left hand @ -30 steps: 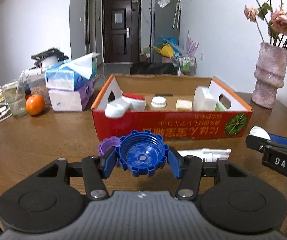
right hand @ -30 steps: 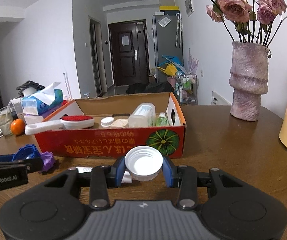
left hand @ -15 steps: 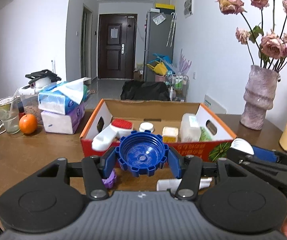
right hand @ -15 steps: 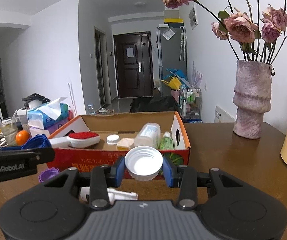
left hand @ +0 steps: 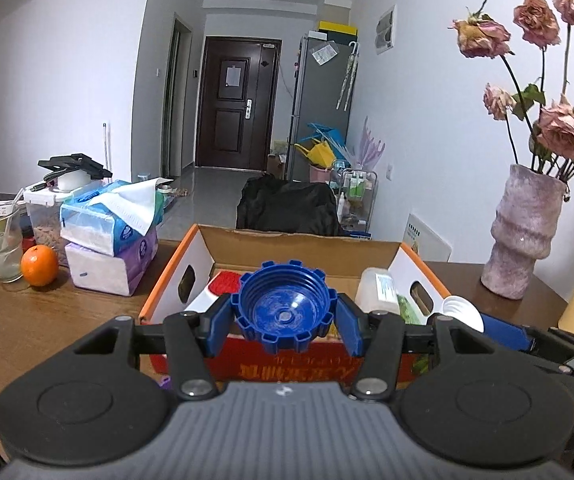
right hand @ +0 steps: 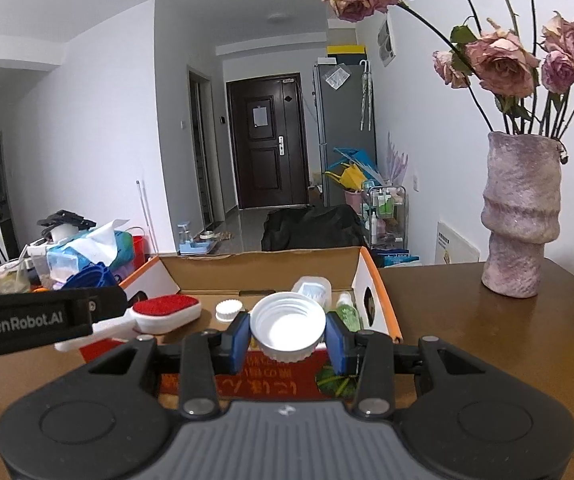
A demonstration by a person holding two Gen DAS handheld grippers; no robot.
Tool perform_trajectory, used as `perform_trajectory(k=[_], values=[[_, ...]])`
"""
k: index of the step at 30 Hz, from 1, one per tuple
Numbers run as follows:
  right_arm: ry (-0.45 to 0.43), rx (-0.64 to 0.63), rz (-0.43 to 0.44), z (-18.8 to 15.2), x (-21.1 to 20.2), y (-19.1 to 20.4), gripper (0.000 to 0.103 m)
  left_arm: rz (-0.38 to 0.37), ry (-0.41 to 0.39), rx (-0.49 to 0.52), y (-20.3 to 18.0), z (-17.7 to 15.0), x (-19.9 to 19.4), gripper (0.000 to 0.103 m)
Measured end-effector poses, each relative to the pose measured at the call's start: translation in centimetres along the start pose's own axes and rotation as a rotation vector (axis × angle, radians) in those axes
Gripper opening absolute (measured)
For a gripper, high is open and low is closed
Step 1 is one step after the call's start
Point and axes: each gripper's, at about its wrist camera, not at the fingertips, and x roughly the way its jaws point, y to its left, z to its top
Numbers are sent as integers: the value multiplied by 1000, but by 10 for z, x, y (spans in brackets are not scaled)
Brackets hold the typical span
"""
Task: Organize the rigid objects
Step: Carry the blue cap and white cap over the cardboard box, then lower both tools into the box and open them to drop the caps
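Two wrist fisheyes, side by side, close behind their fingers, both facing the cardboard box (left hand: 303, 246), hallway beyond

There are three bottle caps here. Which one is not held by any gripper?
The small white cap lying inside the cardboard box. The big blue cap sits in the left gripper, and the larger white cap in the right gripper.

Left gripper (left hand: 285, 314): black housing, grey ribbed centre plate, two round discs, silver screw heads on black linkage bars, blue pads on fingers (left hand: 218, 322). Right gripper (right hand: 287, 334): same build, blue-padded fingers (right hand: 235, 336). White "GenRobot.AI" lettering along left gripper's black side, seen in right wrist view.
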Motion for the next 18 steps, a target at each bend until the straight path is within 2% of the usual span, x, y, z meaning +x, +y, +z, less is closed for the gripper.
perform_trajectory(k=[18], values=[[-10,6,10,24,62,-3,39,8,-3,-18,1,22,53,56]])
